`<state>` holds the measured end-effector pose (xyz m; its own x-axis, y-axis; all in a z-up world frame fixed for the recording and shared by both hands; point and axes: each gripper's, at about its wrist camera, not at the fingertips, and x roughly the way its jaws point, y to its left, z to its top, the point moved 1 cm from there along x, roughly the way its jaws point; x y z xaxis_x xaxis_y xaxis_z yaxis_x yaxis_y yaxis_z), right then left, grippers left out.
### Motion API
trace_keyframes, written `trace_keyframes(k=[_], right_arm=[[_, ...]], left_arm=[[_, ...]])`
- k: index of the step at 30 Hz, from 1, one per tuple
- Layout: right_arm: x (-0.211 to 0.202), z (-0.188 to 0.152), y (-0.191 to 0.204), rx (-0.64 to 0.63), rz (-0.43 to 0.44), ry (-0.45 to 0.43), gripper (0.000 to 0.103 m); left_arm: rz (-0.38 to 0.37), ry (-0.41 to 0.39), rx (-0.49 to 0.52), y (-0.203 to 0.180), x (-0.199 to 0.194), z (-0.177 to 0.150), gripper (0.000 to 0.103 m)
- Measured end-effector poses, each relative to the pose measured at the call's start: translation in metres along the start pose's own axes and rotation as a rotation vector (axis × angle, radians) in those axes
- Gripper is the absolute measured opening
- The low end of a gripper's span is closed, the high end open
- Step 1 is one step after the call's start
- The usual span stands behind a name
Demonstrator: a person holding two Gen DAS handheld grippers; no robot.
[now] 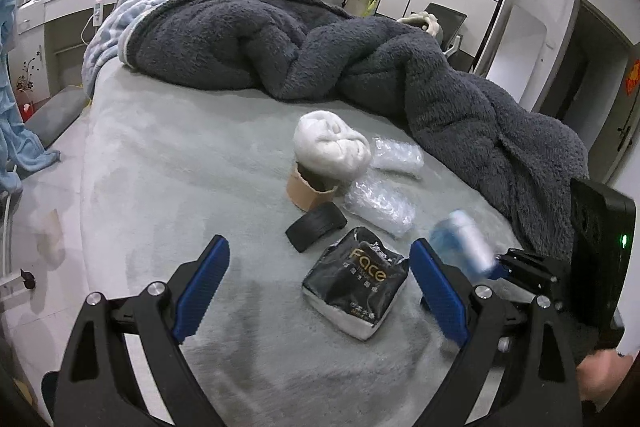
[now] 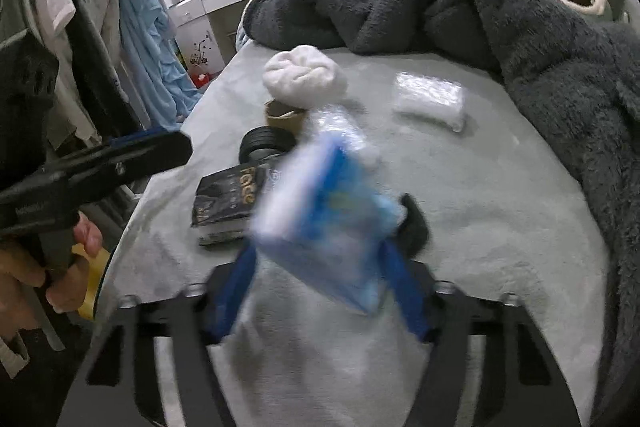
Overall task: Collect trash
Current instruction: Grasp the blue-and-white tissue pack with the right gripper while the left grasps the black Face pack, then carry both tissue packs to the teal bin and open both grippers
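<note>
Left gripper hovering over bed, jaws spread wide, empty. Black pack lying just ahead between fingers, long axis running diagonal, nearer left. Right gripper clamping blurred blue packet, lifted above bed.

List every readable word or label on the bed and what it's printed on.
"Face": gold letters on the black pack, also visible in the right wrist view.
Smaller lines on the black pack: too small to read.
Blue packet in the right gripper: print blurred, unreadable.
</note>
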<state>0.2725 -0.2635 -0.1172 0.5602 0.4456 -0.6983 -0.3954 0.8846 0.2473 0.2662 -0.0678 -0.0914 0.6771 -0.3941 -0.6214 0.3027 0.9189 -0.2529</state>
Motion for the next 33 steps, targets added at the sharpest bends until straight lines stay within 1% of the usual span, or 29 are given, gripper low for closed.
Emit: trace_keyframes(k=[1, 3, 4, 6, 9, 11, 12, 15, 18, 21, 23, 28, 33], right_arm=[[-0.002, 0.001, -0.005, 0.017, 0.009, -0.003, 0.048], [-0.006, 0.002, -0.011, 0.034, 0.018, -0.012, 0.038], [-0.007, 0.002, -0.014, 0.036, 0.018, -0.016, 0.035], [-0.01, 0.001, -0.018, 0.035, 0.018, -0.018, 0.021], [-0.013, -0.001, -0.022, 0.047, 0.029, -0.02, 0.014], [-0.016, -0.002, -0.023, 0.043, 0.041, -0.03, 0.012], [-0.019, -0.002, -0.023, 0.042, 0.056, -0.041, 0.012], [-0.027, -0.001, -0.025, 0.045, 0.104, -0.067, 0.012], [-0.033, 0.0, -0.031, 0.062, 0.126, -0.086, 0.012], [-0.038, 0.001, -0.037, 0.081, 0.138, -0.104, 0.012], [-0.041, 0.003, -0.039, 0.084, 0.138, -0.113, 0.012], [-0.039, 0.011, -0.039, 0.099, 0.146, -0.118, 0.012], [-0.034, 0.016, -0.029, 0.091, 0.159, -0.109, 0.012]], left_arm=[[-0.001, 0.005, 0.003, -0.001, 0.002, -0.001, 0.093], [0.0, 0.016, 0.02, -0.005, 0.006, -0.004, 0.093], [-0.001, 0.021, 0.031, -0.007, 0.008, -0.005, 0.093], [0.0, 0.031, 0.064, -0.014, 0.011, -0.007, 0.093], [-0.013, 0.053, 0.091, -0.023, 0.019, -0.012, 0.093], [-0.022, 0.066, 0.105, -0.027, 0.023, -0.014, 0.093], [-0.015, 0.072, 0.121, -0.03, 0.025, -0.015, 0.093], [-0.006, 0.095, 0.148, -0.035, 0.032, -0.018, 0.09], [-0.004, 0.116, 0.169, -0.039, 0.039, -0.023, 0.087], [0.002, 0.128, 0.181, -0.042, 0.043, -0.026, 0.082], [0.01, 0.137, 0.18, -0.041, 0.045, -0.027, 0.072], [0.004, 0.152, 0.181, -0.04, 0.046, -0.027, 0.066], [-0.026, 0.148, 0.185, -0.039, 0.037, -0.028, 0.065]])
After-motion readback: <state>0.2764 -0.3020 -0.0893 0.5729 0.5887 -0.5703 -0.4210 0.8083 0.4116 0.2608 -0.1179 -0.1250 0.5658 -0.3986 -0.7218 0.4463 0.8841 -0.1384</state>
